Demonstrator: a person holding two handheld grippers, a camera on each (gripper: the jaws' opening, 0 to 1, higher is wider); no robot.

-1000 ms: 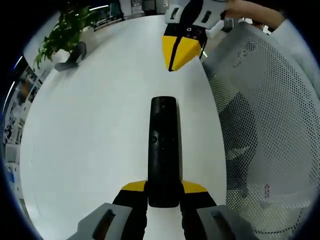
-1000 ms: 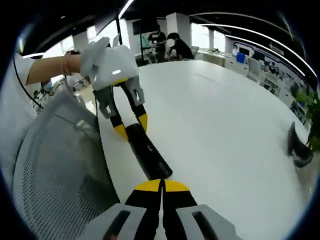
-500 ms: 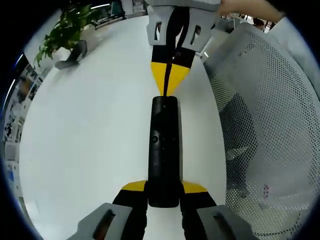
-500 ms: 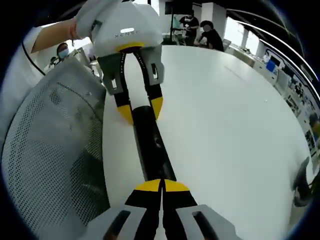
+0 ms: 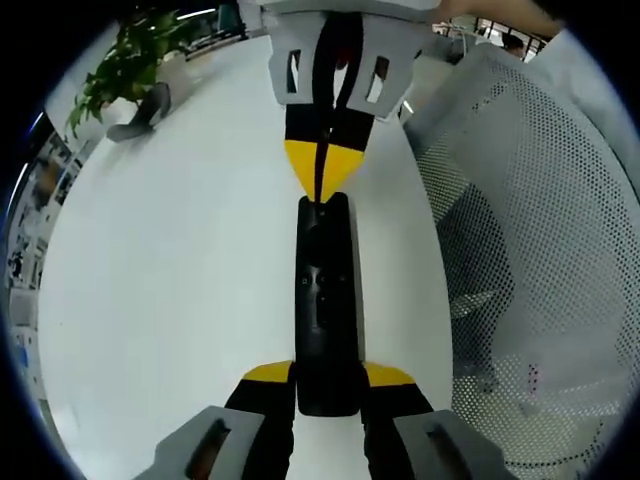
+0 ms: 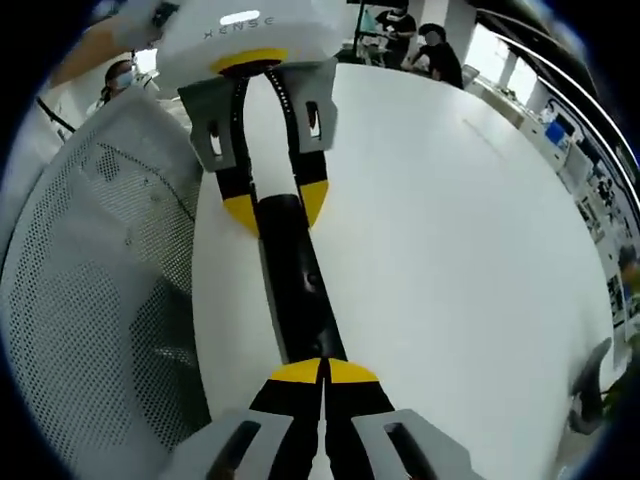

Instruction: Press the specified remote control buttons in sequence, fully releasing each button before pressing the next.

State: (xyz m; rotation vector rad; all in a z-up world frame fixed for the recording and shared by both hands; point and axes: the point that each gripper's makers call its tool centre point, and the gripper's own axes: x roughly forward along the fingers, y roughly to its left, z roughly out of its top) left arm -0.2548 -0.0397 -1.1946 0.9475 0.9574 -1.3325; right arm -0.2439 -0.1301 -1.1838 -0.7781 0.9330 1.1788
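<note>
In the left gripper view, the left gripper (image 5: 327,378) pinches the near end of the black remote control (image 5: 325,300), which lies lengthwise on the white table (image 5: 170,280) and points to 12 o'clock. The right gripper (image 5: 320,195) comes from 12 o'clock with its yellow tips pressed together, touching the far end of the remote. A mesh chair (image 5: 540,250) stands at 3 o'clock and a green plant (image 5: 125,65) at 10 o'clock.

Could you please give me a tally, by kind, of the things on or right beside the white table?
Remote control: 1
Hand-held gripper: 2, left shut on the remote, right shut at its far end
Potted plant: 1
Mesh chair: 1
Total: 5
</note>
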